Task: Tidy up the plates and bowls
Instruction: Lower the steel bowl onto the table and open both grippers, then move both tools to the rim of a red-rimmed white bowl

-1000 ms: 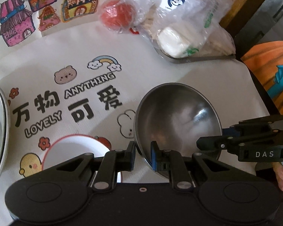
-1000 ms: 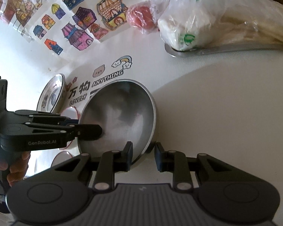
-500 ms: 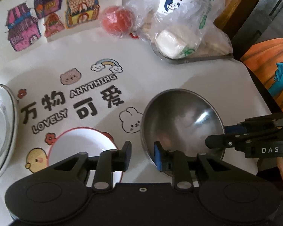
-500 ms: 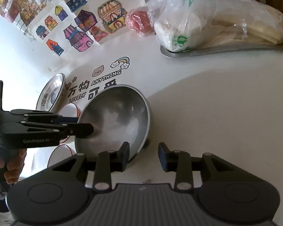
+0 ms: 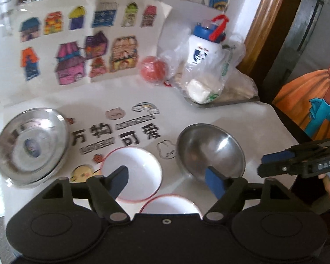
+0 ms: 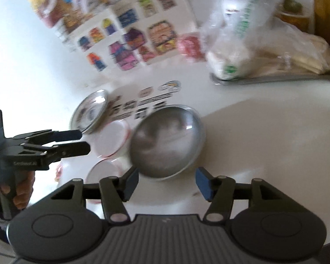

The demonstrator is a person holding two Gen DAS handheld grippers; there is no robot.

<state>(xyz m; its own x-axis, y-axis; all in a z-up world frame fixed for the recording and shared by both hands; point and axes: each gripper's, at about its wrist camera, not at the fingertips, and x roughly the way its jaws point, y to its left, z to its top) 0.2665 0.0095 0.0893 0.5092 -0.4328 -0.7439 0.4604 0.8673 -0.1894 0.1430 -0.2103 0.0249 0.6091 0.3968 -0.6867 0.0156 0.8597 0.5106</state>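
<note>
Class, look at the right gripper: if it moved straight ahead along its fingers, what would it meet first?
Most likely the steel bowl. The right gripper is open, and the bowl's near rim sits just ahead between its fingers. Height above the table is unclear, so it might pass over the rim.

My right gripper [image 6: 166,182] hung wide open just short of the steel bowl [image 6: 167,142]. Left of it lay two white bowls [image 6: 112,137], possibly red-rimmed through the blur, and a steel plate [image 6: 91,111]. The left gripper [image 6: 78,140] hovered nearby.
</note>
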